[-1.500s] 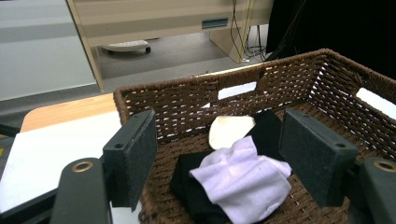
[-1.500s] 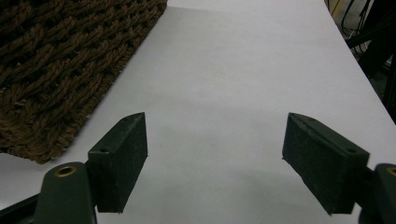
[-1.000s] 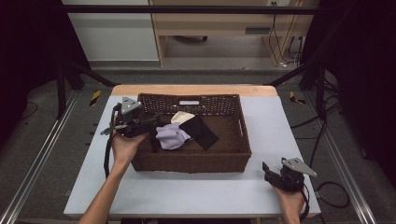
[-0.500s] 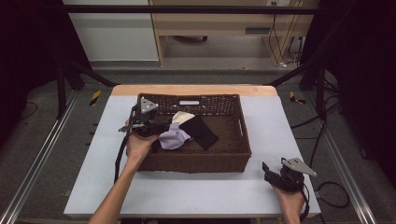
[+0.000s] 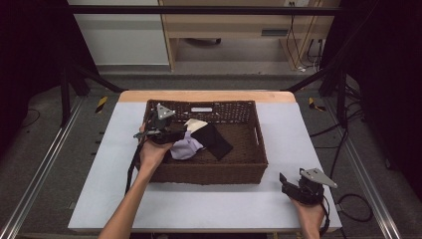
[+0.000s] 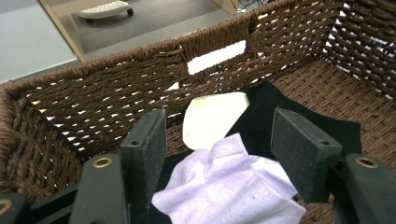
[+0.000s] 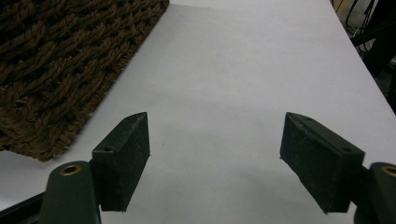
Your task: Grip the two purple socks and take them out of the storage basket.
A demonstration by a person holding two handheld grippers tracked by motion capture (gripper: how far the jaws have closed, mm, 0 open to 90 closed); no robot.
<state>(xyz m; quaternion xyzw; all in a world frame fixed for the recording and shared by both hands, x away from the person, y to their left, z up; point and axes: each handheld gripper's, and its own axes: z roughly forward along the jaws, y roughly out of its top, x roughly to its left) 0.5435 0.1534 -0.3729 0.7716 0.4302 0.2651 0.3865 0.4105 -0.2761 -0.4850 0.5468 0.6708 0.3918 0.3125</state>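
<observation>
The left gripper (image 6: pixel 217 154) hangs wide open and empty over the lavender cloth (image 6: pixel 229 186) in the wicker basket (image 6: pixel 84 102); it looks soft, light, best pinched at a raised fold. The right gripper (image 7: pixel 215 158) gapes empty.

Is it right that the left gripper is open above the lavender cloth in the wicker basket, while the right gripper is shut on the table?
Not fully. The right gripper is open, not shut: the right gripper view shows its jaws standing wide apart over the bare table. The rest holds: the left gripper is open above the lavender cloth in the wicker basket.
</observation>
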